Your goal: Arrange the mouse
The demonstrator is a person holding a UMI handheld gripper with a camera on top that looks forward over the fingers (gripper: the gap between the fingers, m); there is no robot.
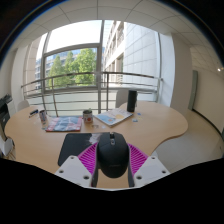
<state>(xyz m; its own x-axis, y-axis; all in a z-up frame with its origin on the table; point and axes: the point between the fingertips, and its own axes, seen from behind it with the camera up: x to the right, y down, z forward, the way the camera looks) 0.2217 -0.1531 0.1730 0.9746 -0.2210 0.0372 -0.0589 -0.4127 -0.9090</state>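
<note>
A black computer mouse (112, 153) sits between my gripper's two fingers, its scroll wheel pointing away from me. Both magenta pads (89, 157) press against its sides. My gripper (112, 166) is shut on the mouse and holds it over the near part of a curved wooden table (160, 125). A dark mouse mat (73, 147) lies on the table just left of the mouse, partly behind the left finger.
On the table beyond: a magazine (63, 124) at the left, papers (112, 118) in the middle, a small cup (87, 116), a black upright speaker (131, 100). A railing and large windows stand behind the table.
</note>
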